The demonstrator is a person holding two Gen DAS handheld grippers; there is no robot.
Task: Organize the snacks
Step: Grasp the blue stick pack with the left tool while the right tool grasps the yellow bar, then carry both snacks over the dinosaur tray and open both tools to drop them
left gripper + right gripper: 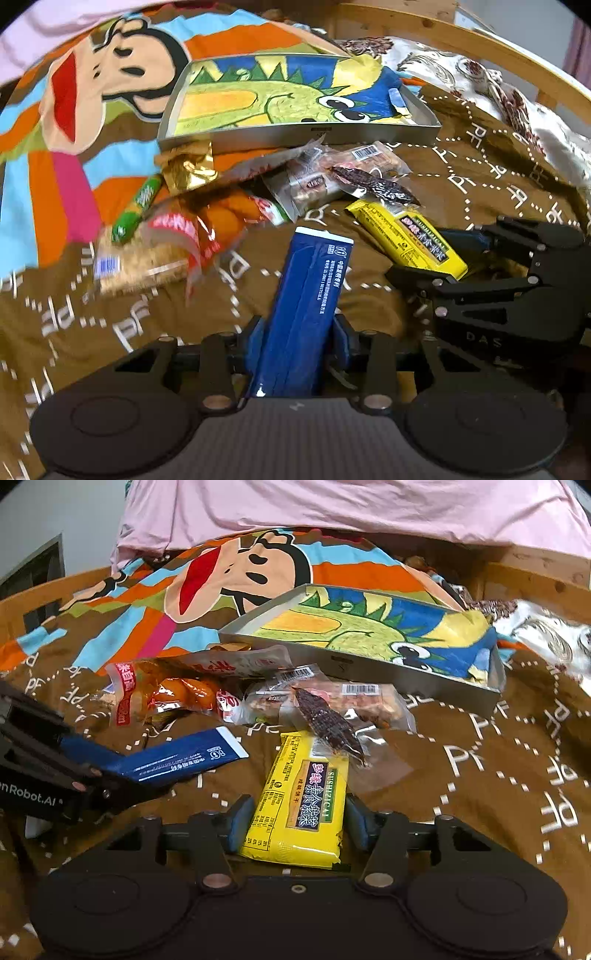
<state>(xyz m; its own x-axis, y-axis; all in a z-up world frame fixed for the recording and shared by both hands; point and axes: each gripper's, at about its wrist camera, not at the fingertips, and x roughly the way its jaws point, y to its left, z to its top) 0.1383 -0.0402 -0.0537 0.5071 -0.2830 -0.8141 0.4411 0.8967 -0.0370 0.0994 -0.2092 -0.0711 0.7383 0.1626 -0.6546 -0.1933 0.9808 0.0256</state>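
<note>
Snacks lie in a loose heap on a brown bedspread (155, 325) printed with white dotted letters, just in front of a shallow grey tray (295, 133) whose floor shows a green crayon dragon. The tray holds no snack that I can make out, apart from a small pale blue item near its right wall.

The left gripper (299, 343) has its blue pads pressed against both long sides of a dark blue packet (310, 295), which sticks out forward between the fingers, its white-edged end pointing toward the heap. In the right wrist view the same packet (177, 760) is seen held clear of the pile, off to the left.

The right gripper (295, 823) straddles a yellow packet (303, 805) with green and purple lettering. Its pads stand close on either side; whether they press on the wrapper I cannot tell. The far end of that packet is touched by a dark dried strip in clear wrap (328, 723).

Behind these lie an orange-and-red bag (173, 698), clear wrapped bars with barcodes (354, 698), a gold foil pack (188, 166) and a green stick (136, 210). A pink sheet (332, 506) covers the far end of the bed.
</note>
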